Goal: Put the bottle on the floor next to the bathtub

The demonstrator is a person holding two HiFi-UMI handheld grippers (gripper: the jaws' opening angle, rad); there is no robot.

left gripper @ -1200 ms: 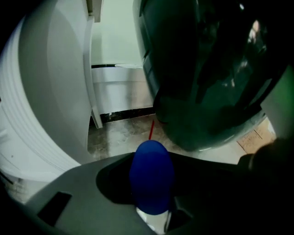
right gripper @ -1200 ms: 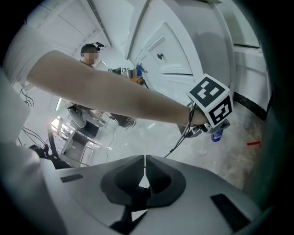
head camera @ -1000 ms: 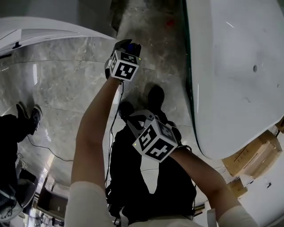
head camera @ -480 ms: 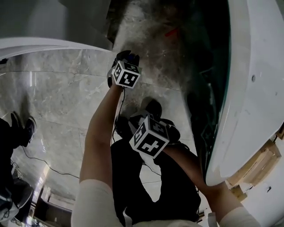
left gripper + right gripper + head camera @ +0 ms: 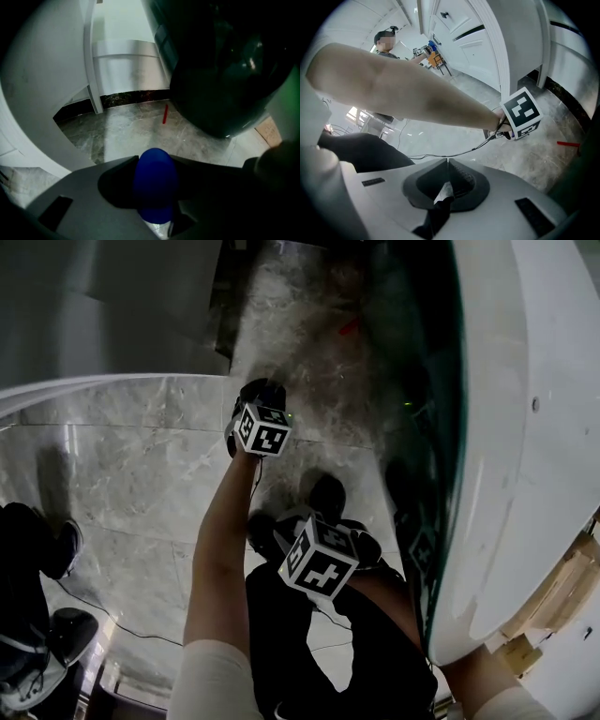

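Two grippers, left gripper [image 5: 262, 396] and right gripper [image 5: 447, 180], one blue bottle [image 5: 154, 190], one bathtub [image 5: 530, 437].

Blue bottle [image 5: 154, 185]; bathtub [image 5: 220, 70] side seemingly dark-green

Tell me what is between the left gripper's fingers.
The bottle, only its blue rounded end showing, is gripped between the fingers of the left gripper. Its lower part is covered by the gripper body.

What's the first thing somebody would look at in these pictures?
Probably the blue bottle: its round top pokes up between the jaws of the left gripper, which are closed on it, low in the middle of the left gripper view. After that, the big white bathtub fills the right side of the head view, with shiny grey marble floor to its left.
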